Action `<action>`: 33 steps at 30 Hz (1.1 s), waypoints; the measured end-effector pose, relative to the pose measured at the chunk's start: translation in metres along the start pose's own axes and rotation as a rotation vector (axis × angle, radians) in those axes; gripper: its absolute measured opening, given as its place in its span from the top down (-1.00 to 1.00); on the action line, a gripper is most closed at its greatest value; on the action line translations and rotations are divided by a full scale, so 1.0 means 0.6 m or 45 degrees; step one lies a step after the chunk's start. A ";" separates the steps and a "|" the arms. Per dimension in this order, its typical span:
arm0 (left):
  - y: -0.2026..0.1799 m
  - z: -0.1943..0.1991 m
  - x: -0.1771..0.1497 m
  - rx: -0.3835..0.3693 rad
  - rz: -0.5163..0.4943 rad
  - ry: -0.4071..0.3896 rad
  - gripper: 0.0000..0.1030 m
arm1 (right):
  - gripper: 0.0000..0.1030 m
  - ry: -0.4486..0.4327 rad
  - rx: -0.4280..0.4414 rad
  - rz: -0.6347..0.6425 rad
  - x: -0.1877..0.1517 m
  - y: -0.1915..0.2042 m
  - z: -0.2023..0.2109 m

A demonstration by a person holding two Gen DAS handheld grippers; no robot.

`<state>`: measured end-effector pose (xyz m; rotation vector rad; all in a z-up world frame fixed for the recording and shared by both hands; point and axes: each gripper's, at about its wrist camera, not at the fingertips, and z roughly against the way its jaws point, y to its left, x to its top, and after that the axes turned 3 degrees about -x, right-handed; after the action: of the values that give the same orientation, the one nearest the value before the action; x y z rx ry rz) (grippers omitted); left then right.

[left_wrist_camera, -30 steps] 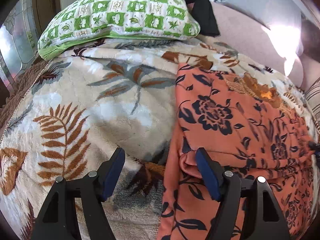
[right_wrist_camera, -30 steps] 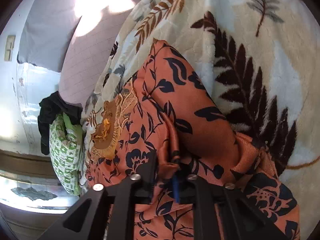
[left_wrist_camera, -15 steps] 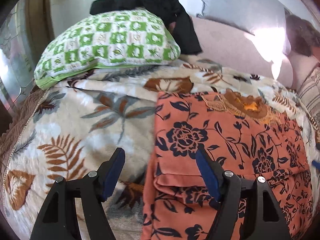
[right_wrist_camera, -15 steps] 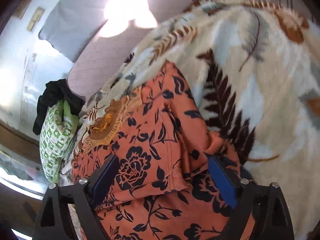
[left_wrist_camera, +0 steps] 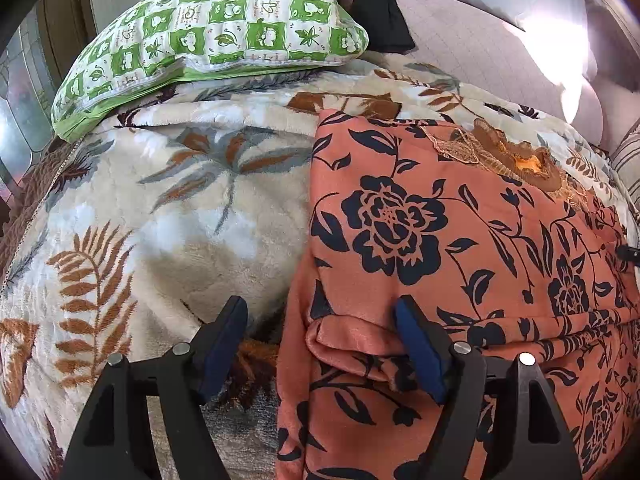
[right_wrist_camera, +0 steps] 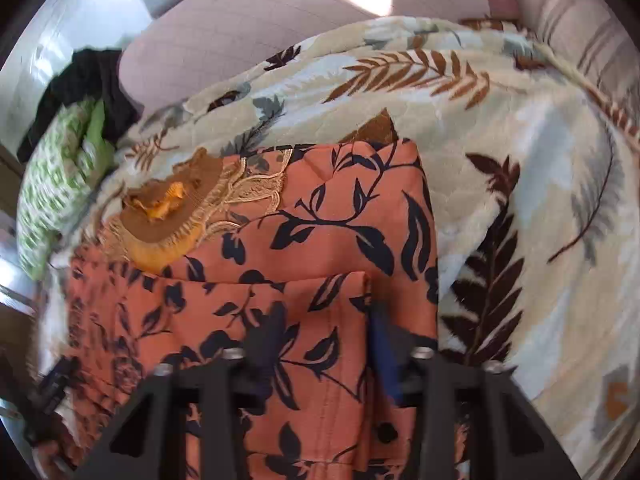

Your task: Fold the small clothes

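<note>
An orange garment with dark navy flowers (left_wrist_camera: 440, 240) lies folded on a leaf-print blanket (left_wrist_camera: 180, 220), with a brown lace collar (left_wrist_camera: 504, 152) at its far end. My left gripper (left_wrist_camera: 320, 340) is open, its jaws wide apart around the garment's near left folded edge. In the right wrist view the same garment (right_wrist_camera: 320, 240) lies under my right gripper (right_wrist_camera: 324, 340), which is open with its jaws partly apart over the near fold; the view is blurred.
A green and white checked pillow (left_wrist_camera: 208, 32) lies at the far left with black clothing (left_wrist_camera: 372, 0) behind it. A pale pink cushion (left_wrist_camera: 480, 52) stands at the back. A striped cushion (left_wrist_camera: 628, 160) is at the right edge.
My right gripper opened and let go of the garment fold, then swung to face the collar end. My left gripper stayed open and moved slightly nearer the folded edge.
</note>
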<state>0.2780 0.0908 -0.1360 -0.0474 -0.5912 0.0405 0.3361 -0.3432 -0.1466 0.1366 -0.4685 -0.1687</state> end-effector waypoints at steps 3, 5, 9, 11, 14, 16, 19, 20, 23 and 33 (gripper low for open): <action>0.004 -0.002 0.000 -0.008 0.006 -0.006 -0.56 | 0.81 -0.157 -0.084 0.097 0.001 0.019 0.052; 0.005 -0.003 -0.001 -0.009 0.007 -0.008 -0.58 | 0.81 -0.244 -0.155 0.151 -0.002 0.028 0.071; 0.003 0.001 0.001 -0.001 0.011 0.004 -0.58 | 0.72 -0.065 -0.160 0.141 0.007 0.019 -0.003; 0.004 0.010 0.002 -0.002 0.004 -0.005 -0.58 | 0.63 -0.107 -0.143 0.086 -0.003 -0.001 0.005; 0.007 0.021 0.002 0.018 0.002 -0.033 -0.58 | 0.36 -0.189 -0.166 0.018 -0.013 -0.013 0.043; 0.008 0.008 -0.001 0.015 -0.004 0.012 -0.58 | 0.08 -0.278 -0.088 0.006 -0.025 -0.008 0.082; 0.011 0.010 0.002 0.004 0.013 0.032 -0.58 | -0.40 -0.317 0.200 -0.014 -0.056 -0.003 0.119; 0.012 0.018 0.005 0.007 0.022 0.033 -0.58 | -0.43 -0.246 0.294 -0.030 -0.062 -0.006 0.106; 0.017 0.069 0.002 -0.019 0.017 -0.023 -0.58 | -0.39 0.029 0.294 -0.182 -0.071 -0.050 0.022; 0.089 0.268 -0.152 -0.163 0.093 -0.121 -0.58 | -0.44 -0.248 0.429 -0.152 -0.155 -0.081 0.246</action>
<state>0.1114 0.1444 -0.0566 -0.1919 -0.6865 0.0758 0.1806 -0.3861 -0.0651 0.4820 -0.6814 -0.2200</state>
